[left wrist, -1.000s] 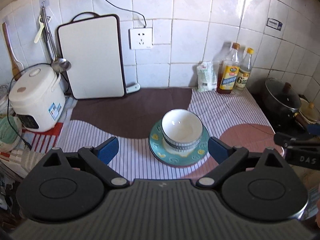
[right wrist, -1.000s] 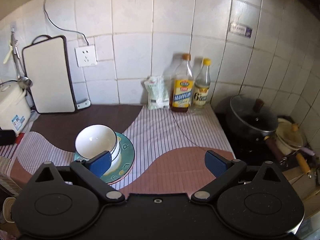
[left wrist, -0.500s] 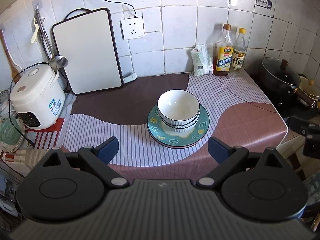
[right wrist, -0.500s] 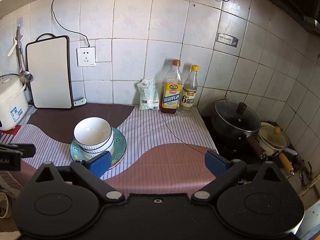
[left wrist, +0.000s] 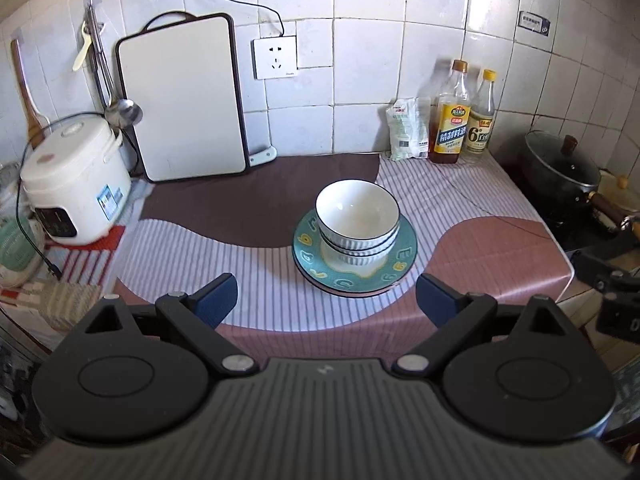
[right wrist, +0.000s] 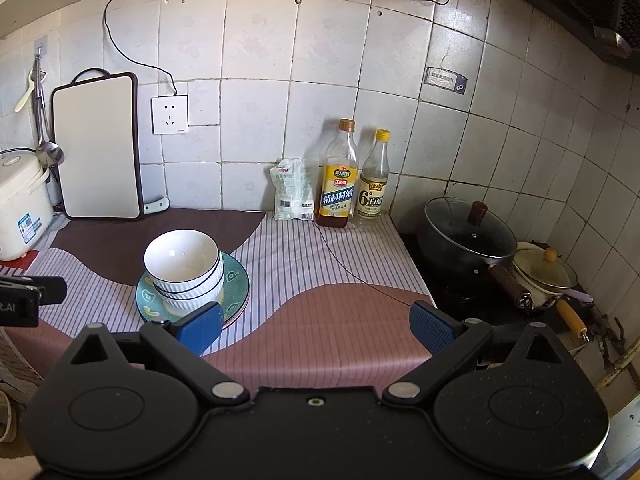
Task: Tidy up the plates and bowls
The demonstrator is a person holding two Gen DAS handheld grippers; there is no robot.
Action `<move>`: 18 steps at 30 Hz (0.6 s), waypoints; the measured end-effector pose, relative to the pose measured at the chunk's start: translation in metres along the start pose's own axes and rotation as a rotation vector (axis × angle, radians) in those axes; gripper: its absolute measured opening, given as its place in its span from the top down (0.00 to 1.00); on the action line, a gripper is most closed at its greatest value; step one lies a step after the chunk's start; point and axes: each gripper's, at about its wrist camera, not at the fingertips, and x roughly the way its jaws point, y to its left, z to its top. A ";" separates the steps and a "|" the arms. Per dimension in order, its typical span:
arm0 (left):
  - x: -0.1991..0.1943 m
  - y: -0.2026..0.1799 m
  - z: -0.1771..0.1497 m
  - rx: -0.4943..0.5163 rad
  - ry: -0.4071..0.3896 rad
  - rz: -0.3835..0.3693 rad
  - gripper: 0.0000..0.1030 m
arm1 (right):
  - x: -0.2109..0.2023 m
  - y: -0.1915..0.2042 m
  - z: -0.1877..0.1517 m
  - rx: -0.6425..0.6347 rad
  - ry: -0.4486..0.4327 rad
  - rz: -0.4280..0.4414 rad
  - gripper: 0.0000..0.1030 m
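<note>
Hanging wide apart at the bottom of the left wrist view, the left gripper [left wrist: 326, 300] holds nothing; the stacked bowls [left wrist: 357, 220] sit at frame centre on the teal plates [left wrist: 308, 258], on the striped cloth [left wrist: 460, 196]; in the right wrist view the right gripper [right wrist: 316, 326] is spread just as wide and empty, with the bowls [right wrist: 183, 270] and plates [right wrist: 236, 284] at centre left, its left fingertip [right wrist: 200, 326] overlapping the plate rim in the frame; bottles [right wrist: 338, 174] stand against the tiled wall, right of centre.
</note>
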 end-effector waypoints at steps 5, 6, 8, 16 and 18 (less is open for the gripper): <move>-0.002 0.002 -0.004 -0.016 -0.025 0.005 0.06 | -0.004 0.006 -0.005 -0.020 -0.033 0.003 0.02; -0.002 0.002 -0.005 -0.014 -0.035 0.004 0.06 | -0.005 0.007 -0.006 -0.022 -0.039 0.003 0.02; -0.002 0.004 -0.005 -0.013 -0.045 0.005 0.06 | -0.005 0.010 -0.008 -0.028 -0.048 0.002 0.02; 0.000 0.005 -0.010 -0.008 -0.036 0.014 0.05 | -0.003 0.014 -0.012 -0.015 -0.053 0.013 0.02; 0.000 0.005 -0.011 -0.008 -0.038 0.011 0.05 | -0.002 0.012 -0.013 -0.003 -0.056 0.019 0.02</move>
